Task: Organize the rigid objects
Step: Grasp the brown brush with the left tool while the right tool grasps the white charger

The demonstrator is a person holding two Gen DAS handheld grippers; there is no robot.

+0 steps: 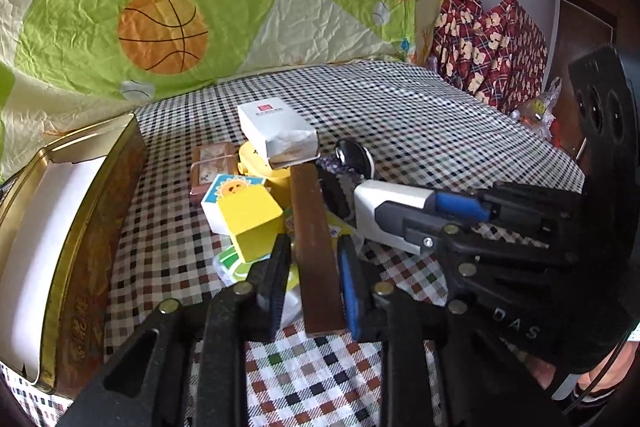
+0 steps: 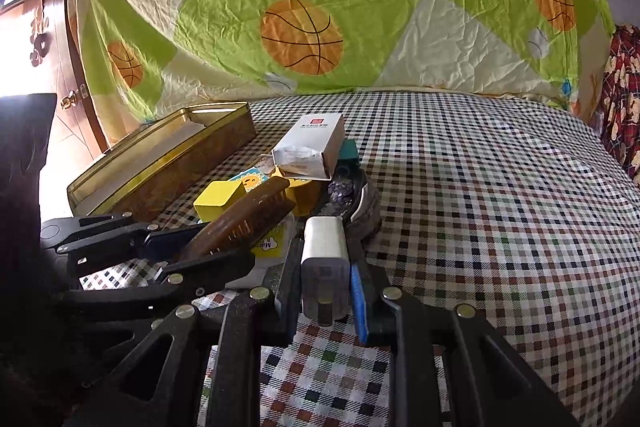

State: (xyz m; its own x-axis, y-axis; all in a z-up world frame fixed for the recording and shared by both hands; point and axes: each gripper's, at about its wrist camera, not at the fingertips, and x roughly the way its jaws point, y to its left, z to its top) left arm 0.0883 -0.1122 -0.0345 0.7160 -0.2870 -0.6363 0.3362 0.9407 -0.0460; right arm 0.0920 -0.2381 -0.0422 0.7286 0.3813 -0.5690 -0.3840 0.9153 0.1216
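Observation:
A pile of small objects lies on the checked tablecloth. My left gripper (image 1: 314,247) is shut on a brown wooden comb (image 1: 316,247), seen edge-on; the comb's teeth show in the right wrist view (image 2: 244,223). My right gripper (image 2: 326,259) is shut on a white charger plug (image 2: 325,263), which also shows in the left wrist view (image 1: 390,215). A yellow block (image 1: 254,223), a white carton (image 1: 276,133), a sun-printed card (image 1: 230,189) and a yellow round container (image 2: 304,193) sit in the pile.
An open gold tin box (image 1: 76,223) with a white lining stands at the left on the cloth; it also shows in the right wrist view (image 2: 160,163). A basketball-print sheet (image 2: 304,39) hangs behind. Checked cloth (image 2: 500,207) stretches to the right.

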